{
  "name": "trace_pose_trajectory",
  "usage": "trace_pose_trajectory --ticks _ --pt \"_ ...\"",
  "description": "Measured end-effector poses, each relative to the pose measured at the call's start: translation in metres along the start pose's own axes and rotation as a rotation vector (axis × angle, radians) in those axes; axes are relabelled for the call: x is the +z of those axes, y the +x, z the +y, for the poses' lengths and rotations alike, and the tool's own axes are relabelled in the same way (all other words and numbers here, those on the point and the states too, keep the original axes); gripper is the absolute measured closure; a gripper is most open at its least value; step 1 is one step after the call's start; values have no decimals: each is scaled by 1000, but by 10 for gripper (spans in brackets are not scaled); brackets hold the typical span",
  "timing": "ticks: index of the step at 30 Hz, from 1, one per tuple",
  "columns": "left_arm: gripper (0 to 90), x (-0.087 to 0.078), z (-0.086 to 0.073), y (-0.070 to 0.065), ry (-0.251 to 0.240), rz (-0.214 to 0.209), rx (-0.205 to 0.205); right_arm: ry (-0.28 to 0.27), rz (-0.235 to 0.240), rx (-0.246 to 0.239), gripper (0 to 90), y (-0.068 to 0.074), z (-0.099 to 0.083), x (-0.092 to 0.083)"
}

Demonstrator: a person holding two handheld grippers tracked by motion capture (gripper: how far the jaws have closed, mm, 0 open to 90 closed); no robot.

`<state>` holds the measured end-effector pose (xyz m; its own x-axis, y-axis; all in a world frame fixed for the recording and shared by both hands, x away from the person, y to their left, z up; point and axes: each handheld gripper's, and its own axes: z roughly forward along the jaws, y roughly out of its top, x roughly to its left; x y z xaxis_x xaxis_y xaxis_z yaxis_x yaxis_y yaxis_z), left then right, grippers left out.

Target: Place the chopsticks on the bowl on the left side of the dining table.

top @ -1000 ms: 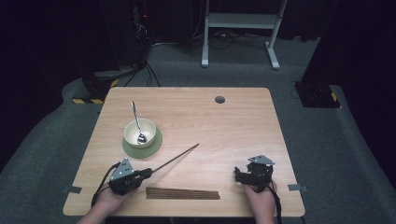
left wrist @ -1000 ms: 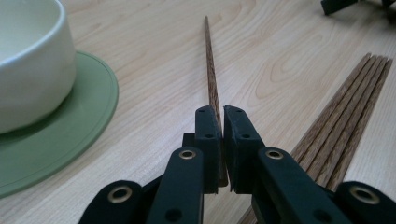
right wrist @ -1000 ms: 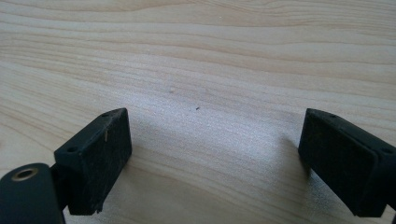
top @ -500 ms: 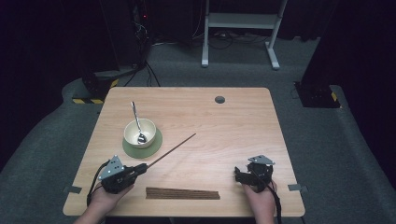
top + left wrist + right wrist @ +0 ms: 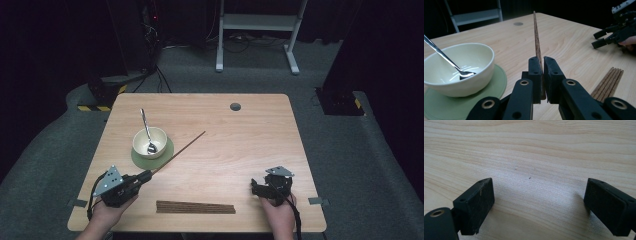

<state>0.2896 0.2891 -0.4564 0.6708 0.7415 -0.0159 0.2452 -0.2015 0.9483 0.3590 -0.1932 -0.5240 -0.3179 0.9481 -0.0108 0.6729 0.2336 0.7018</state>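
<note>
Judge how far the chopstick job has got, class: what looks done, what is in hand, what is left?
Done: one chopstick is clamped in the left gripper, angled past the bowl. In hand: it is held, not placed. Left: the bundle of chopsticks lies near the table's front edge; the right gripper is open.

Bare table (image 5: 235, 150) runs wide from centre to the far and right edges, only a small round hole (image 5: 235, 106) near the far edge. Left side is crowded: bowl (image 5: 150, 142) with spoon (image 5: 146, 131) on a green mat (image 5: 167, 155), and a long chopstick (image 5: 180, 150) slanting just beside them. A chopstick bundle (image 5: 195, 207) lies along the near edge between the two hands.
</note>
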Motion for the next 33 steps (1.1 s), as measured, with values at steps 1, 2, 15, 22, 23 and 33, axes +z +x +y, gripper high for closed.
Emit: trace_pose_trajectory --ticks 1,2,15,22,23,33 --pt "843 -1 1 0 -9 3 -4 0 0 0 91 0 0 0" --pt "843 -3 2 1 -17 6 -2 0 0 0 91 0 0 0" --pt "843 -9 3 6 -52 25 -12 1 0 0 90 0 0 0" --pt "842 -8 2 11 -44 39 -23 1 -1 0 90 0 0 0" --pt "843 -8 2 12 -43 43 -28 1 -1 0 90 0 0 0" --pt "843 -4 -10 45 -15 130 -82 0 0 0 91 0 -1 -1"
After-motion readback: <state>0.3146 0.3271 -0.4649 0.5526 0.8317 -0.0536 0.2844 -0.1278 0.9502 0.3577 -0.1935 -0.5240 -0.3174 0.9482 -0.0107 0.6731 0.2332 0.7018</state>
